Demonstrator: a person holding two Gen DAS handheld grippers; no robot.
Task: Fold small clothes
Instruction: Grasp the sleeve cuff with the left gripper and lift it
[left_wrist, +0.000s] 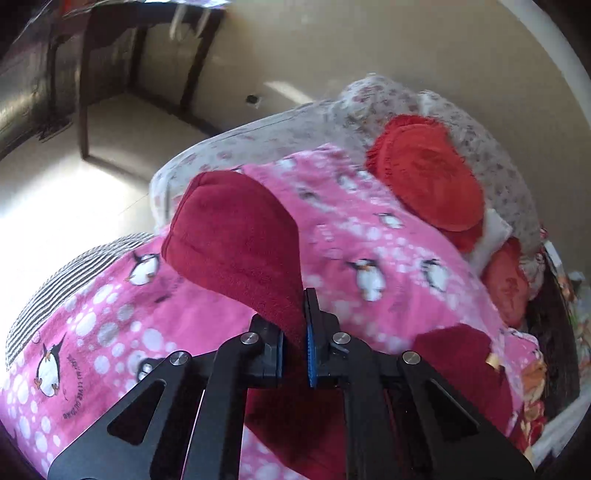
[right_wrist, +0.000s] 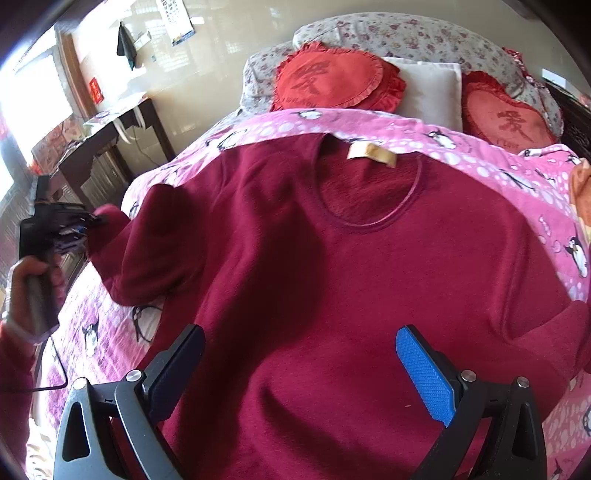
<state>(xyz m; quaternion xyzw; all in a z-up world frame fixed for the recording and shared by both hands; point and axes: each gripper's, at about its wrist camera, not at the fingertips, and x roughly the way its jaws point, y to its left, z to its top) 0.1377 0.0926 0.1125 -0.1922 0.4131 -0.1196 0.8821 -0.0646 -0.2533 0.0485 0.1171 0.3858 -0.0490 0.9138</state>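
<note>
Left wrist view: the left gripper (left_wrist: 295, 343) is seen closed tight on the cuff end of a dark red sleeve (left_wrist: 236, 243), w/ the fabric pinched between the jaws and the sleeve lifted above a pink penguin blanket (left_wrist: 369, 236) on the bed. The cloth droops in a soft curve, so it is judged light, limp and fleecy, not slippery. A red heart cushion (left_wrist: 428, 173) is seen further back, approx. at the bed head. Frame is blurred by motion.

Right wrist view: the right gripper (right_wrist: 299, 373) is held wide apart, nothing between its jaws, hovering over the lower body of the dark red sweatshirt (right_wrist: 369, 280). The garment is laid flat, front up, neck towards the cushions, w/ a tan label (right_wrist: 371, 153) inside the collar. At far left the left gripper is seen again, holding the raised sleeve beside the torso. The other sleeve is seen at the right edge, bunched.

Handling is judged easy: thick soft knit, holds a crease poorly. Best grasped at cuff, hem corner or shoulder seam, where layers are doubled.
</note>
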